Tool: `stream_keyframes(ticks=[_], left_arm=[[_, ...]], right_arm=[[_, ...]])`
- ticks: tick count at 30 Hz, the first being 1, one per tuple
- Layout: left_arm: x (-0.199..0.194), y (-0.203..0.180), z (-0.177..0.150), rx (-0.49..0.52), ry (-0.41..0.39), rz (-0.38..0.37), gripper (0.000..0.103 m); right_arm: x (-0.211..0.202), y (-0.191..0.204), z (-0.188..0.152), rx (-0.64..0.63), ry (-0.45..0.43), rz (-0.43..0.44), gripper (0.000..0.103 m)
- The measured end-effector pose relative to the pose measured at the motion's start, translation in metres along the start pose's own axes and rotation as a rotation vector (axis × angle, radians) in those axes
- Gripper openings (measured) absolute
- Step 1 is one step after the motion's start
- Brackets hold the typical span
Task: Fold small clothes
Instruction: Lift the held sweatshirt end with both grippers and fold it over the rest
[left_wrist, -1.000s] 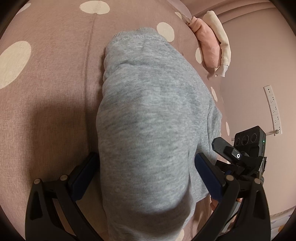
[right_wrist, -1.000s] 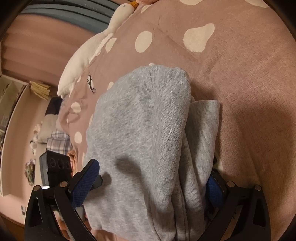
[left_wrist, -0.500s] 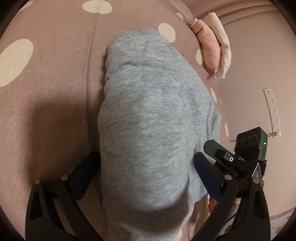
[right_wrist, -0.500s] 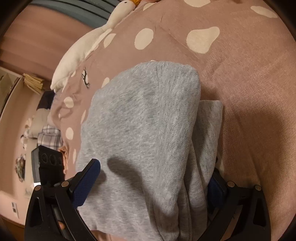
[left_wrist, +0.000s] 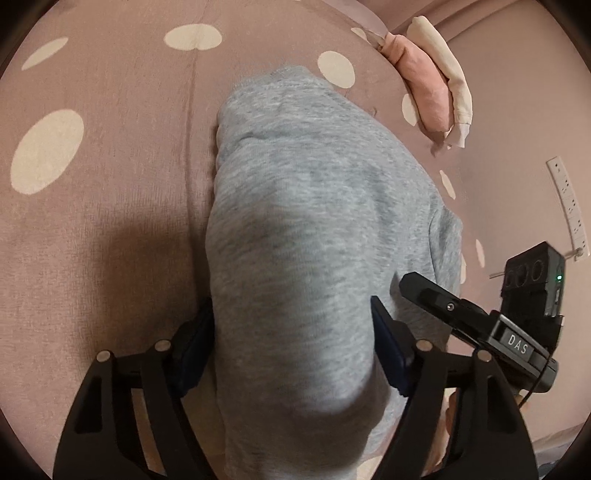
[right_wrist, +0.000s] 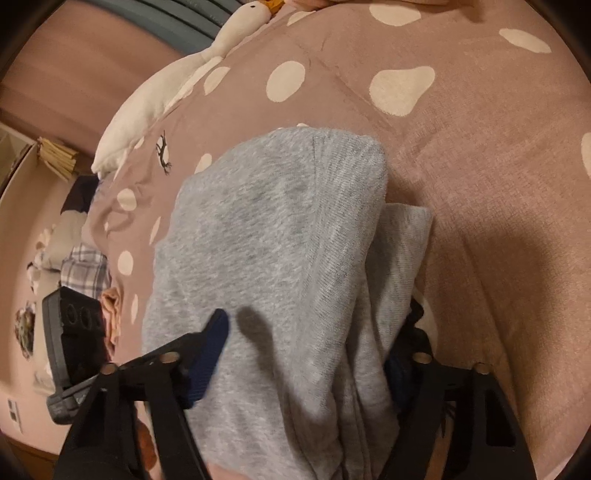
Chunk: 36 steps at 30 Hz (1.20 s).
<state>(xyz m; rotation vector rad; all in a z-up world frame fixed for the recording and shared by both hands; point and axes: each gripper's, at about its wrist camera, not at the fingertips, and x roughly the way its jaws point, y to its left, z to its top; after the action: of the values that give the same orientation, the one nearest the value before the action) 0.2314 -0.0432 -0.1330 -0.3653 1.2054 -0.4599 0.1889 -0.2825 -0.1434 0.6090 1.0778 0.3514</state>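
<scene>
A small grey sweatshirt-knit garment (left_wrist: 314, 221) lies partly folded on the pink spotted bedcover (left_wrist: 110, 184). Its near end bulges up between the fingers of my left gripper (left_wrist: 291, 343), whose blue pads press on both sides of the cloth. In the right wrist view the same grey garment (right_wrist: 266, 266) runs between the fingers of my right gripper (right_wrist: 306, 350), with a ribbed cuff at the far end and a second layer underneath on the right. Both grippers are shut on the cloth. The right gripper (left_wrist: 480, 325) also shows in the left wrist view, beside the garment.
A folded pink and cream garment (left_wrist: 432, 96) lies at the bed's far right edge. A white goose plush (right_wrist: 177, 85) lies along the far edge of the bedcover (right_wrist: 480, 184). Plaid and peach clothes (right_wrist: 88, 273) sit beyond the bed's left side. A power strip (left_wrist: 569, 206) hangs on the wall.
Both grippers' fingers have closed in on the grey cloth. The right gripper has shifted a little relative to the left one. The garment stays on the bed.
</scene>
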Motion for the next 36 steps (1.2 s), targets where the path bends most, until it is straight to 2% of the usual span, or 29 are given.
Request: stream_keyframes(ticks=[6, 8, 20, 27, 36], left_arm=[[-0.004, 0.0, -0.002, 0.014, -0.016, 0.013, 0.072], [-0.004, 0.0, -0.004, 0.018, -0.021, 0.017, 0.071], [-0.016, -0.013, -0.011, 0.084, -0.085, 0.06, 0.063], [-0.026, -0.022, -0.016, 0.135, -0.121, 0.091, 0.063], [-0.043, -0.016, -0.024, 0.135, -0.146, 0.103, 0.063]], right_arm=[[-0.005, 0.008, -0.003, -0.05, -0.026, -0.043, 0.046], [-0.007, 0.01, -0.003, -0.068, -0.039, -0.056, 0.034], [-0.02, 0.044, -0.01, -0.198, -0.122, -0.083, 0.029], [-0.03, 0.061, -0.017, -0.269, -0.158, -0.078, 0.028], [-0.033, 0.073, -0.027, -0.287, -0.165, -0.054, 0.028]])
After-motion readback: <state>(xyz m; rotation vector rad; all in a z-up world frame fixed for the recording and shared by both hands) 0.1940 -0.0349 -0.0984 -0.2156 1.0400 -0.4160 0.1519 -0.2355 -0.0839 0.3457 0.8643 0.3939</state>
